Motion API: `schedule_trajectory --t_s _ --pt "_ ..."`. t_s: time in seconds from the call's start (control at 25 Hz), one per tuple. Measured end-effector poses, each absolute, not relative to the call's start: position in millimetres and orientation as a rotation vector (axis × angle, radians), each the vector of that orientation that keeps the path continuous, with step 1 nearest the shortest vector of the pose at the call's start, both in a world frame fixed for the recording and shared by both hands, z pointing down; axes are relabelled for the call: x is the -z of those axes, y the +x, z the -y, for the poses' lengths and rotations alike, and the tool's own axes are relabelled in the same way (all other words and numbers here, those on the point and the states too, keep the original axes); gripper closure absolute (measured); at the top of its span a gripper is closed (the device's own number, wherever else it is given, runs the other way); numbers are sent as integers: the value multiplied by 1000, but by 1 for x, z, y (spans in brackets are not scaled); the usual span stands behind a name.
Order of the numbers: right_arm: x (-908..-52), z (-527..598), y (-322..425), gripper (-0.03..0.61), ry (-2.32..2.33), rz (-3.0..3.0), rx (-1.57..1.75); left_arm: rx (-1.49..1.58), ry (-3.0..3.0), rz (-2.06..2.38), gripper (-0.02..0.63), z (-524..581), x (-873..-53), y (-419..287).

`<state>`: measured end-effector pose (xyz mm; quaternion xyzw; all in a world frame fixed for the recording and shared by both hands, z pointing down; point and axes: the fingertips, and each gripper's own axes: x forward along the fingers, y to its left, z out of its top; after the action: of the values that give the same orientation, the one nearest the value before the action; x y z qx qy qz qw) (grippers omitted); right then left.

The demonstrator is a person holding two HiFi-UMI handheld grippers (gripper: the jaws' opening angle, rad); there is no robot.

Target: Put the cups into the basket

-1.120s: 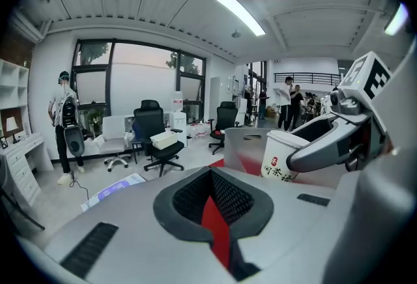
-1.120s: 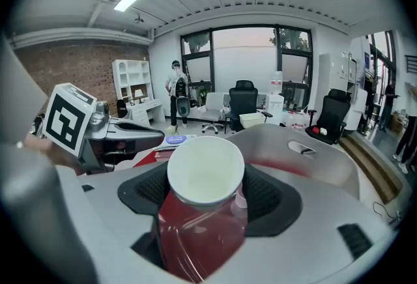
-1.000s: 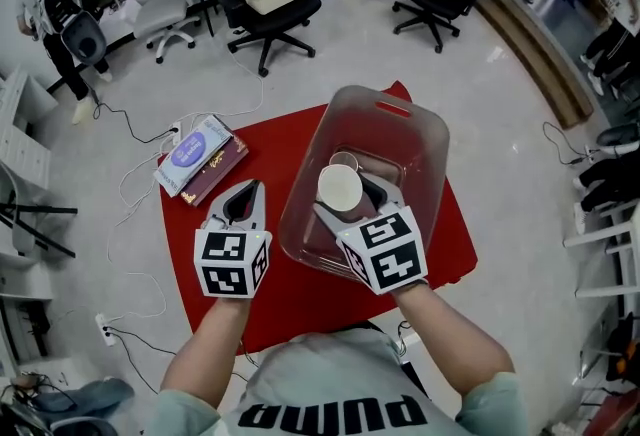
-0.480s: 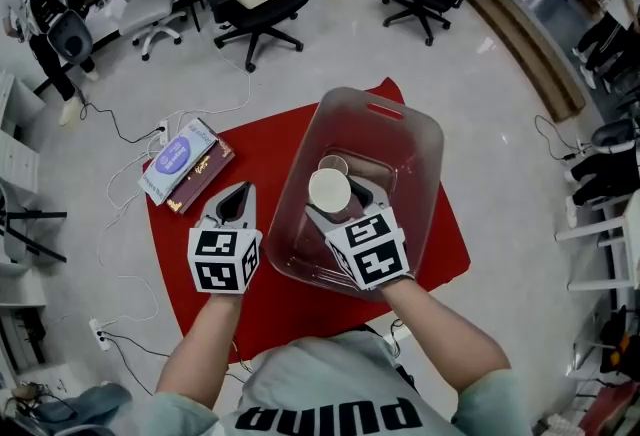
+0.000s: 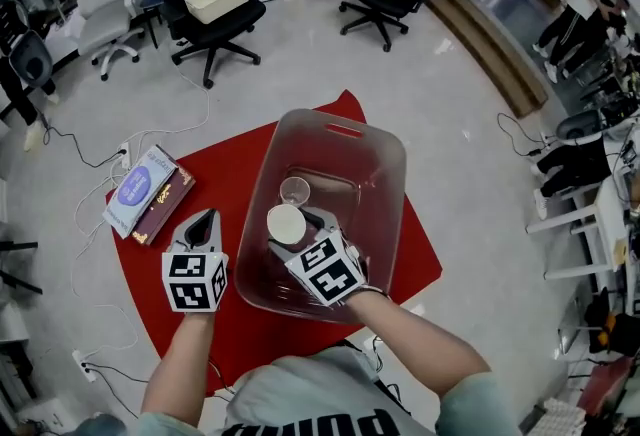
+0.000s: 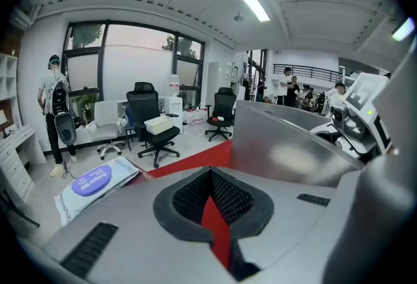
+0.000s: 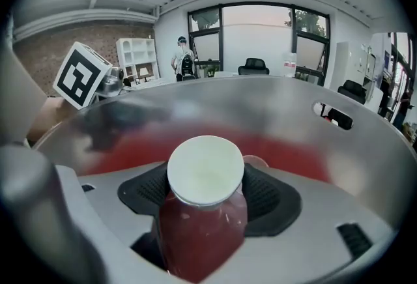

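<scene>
Office floor, red mat [image 5: 240, 149]. Head view: right gripper [image 5: 290, 225] holds a cup [image 5: 286, 222] low inside the clear basket [image 5: 385, 174], likely for release, near a second cup [image 5: 295, 190]. Left gripper [image 5: 206, 216] waits outside. Left gripper view: jaws together, empty. Right gripper view: jaws clamp the cup's sides. Its lower end is hidden, and whether the white top is a lid or the base is unclear.

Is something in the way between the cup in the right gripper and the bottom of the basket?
Nothing visible. The right gripper holds the cup within the basket walls; the second cup stands beside it.
</scene>
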<state>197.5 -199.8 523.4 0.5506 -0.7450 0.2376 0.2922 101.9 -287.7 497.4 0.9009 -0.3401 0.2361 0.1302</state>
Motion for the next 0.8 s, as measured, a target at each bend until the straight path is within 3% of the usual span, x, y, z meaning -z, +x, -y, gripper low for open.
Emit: schedule_trajectory --t_s 0.8 --pt "-587 179 184 230 1249 1887 -790 -776 2628 872 609 292 -545 125"
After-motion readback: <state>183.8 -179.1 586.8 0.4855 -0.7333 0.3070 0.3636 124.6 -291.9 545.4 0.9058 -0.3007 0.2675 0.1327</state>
